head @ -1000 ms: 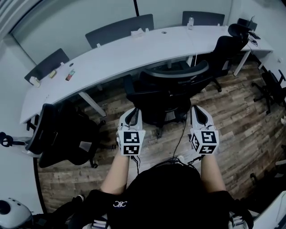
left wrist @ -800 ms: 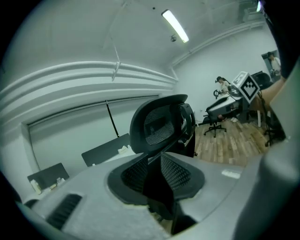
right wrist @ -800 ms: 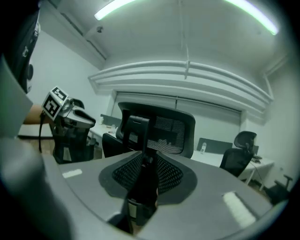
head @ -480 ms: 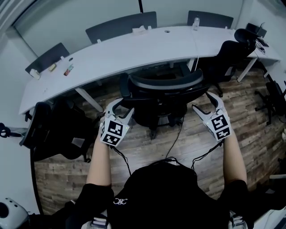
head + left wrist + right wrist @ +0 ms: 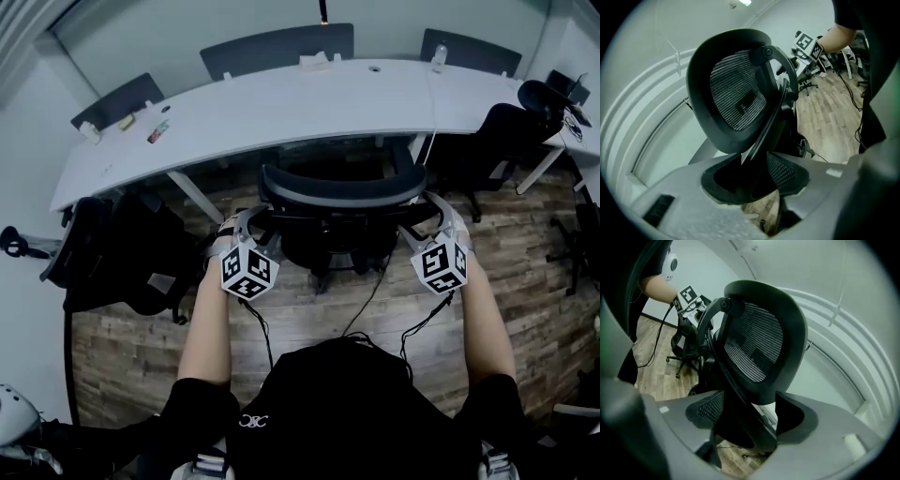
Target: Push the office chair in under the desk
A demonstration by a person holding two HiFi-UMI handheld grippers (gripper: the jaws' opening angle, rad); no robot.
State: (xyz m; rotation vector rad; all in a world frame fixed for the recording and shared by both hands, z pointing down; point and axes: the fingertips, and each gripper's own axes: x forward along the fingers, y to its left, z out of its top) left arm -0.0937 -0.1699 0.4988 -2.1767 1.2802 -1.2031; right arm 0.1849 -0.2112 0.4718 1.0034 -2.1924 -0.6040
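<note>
Two in play: left gripper (image 5: 248, 228) and right gripper (image 5: 429, 221), jaws just opened wide, straddle the office chair (image 5: 342, 192) backrest's side edges, unclamped. Chair faces the counter (image 5: 281, 103).

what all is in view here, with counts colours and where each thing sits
desk: one, white, long and curved, across the far side
office chair: one, black with a mesh back, centre, facing the desk
other office chairs: at least two, black, one at left, one at right
chair backs: three, dark grey, behind the desk
bottle: one, clear, on the desk's right part
small items: a few, mixed colours, on the desk's left end, too small to name
floor: brown wood planks
cables: black, trailing towards the person
left hand-held gripper: one, grey, chair back's left edge between its just-opened jaws
right hand-held gripper: one, grey, same at the right edge
forearms: two, bare
</note>
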